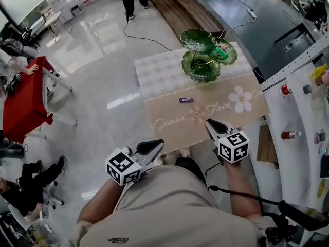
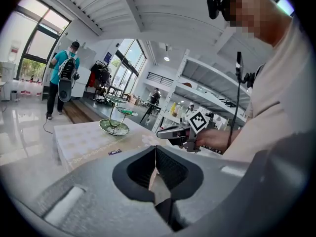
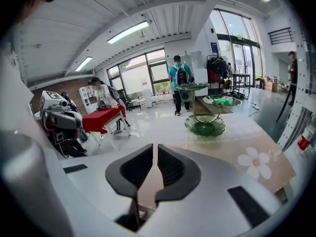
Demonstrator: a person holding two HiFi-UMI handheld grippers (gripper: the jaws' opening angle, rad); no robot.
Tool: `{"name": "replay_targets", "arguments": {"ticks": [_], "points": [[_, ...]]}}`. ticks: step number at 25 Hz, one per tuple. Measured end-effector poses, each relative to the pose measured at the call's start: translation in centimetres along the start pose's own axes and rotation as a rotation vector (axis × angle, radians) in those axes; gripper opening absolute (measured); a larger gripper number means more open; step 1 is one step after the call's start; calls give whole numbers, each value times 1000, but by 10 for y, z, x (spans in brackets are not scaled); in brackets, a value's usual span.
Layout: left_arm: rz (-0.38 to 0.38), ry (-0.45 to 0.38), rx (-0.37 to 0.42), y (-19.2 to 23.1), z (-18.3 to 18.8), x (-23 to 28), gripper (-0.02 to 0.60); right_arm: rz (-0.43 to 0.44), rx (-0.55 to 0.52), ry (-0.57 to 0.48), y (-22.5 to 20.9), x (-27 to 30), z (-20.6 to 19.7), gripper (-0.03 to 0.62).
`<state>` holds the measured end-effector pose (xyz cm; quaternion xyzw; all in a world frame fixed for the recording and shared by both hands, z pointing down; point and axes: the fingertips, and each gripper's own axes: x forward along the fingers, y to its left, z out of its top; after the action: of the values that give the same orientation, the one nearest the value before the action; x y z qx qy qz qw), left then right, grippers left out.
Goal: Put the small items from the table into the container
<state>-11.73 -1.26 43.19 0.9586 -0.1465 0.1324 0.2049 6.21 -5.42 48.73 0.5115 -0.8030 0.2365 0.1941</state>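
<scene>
Head view: the table [image 1: 163, 72] carried a cloth, pale check at the far end and tan at the near end, with script lettering and a white flower print [image 1: 241, 99]. We took the green tiered glass dish stand [image 1: 198, 41] at the far end as our reference. It had three leaf-shaped dishes on a gold stem. One small green item [image 1: 222, 52] lay in the dish on the stand's right side. One small purple packet [image 1: 186, 100] lay flat on the tan cloth on our side of the stand, apart from its lowest dish. The left gripper [image 1: 160, 144] was at the table edge farthest from the stand and well apart from the packet. In its own view its jaws were pressed together at the tips with nothing between them. The right gripper [image 1: 207, 121] was over the same near edge, to the right of the packet and likewise well apart from the stand. In its own view its jaws were drawn almost together, with only a thin slit between the pads and nothing in it. Both grippers pointed roughly toward the stand. A red table [image 1: 23, 99] stood on the glossy floor far to the stand's left. Neither gripper touched the packet or the stand.
</scene>
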Motion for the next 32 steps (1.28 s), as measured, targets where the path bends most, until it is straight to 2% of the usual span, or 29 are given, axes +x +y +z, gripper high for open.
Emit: {"name": "replay_targets", "arguments": {"ticks": [7,15,23,32], "points": [[-48,20,2,-9,-18,-13,8,29,-7,14,57,-11,-30,30],[-98,31,15,-18,-27,-24,8,45,-16,31,100,-22,-50,26],[-122,36,26,-25,-37,-35,8,52,-42,29,125,-27,-55,25],[-127,32,36,-27,-41,-43,8,51,-60,25,133,-28,-53,25]]}}
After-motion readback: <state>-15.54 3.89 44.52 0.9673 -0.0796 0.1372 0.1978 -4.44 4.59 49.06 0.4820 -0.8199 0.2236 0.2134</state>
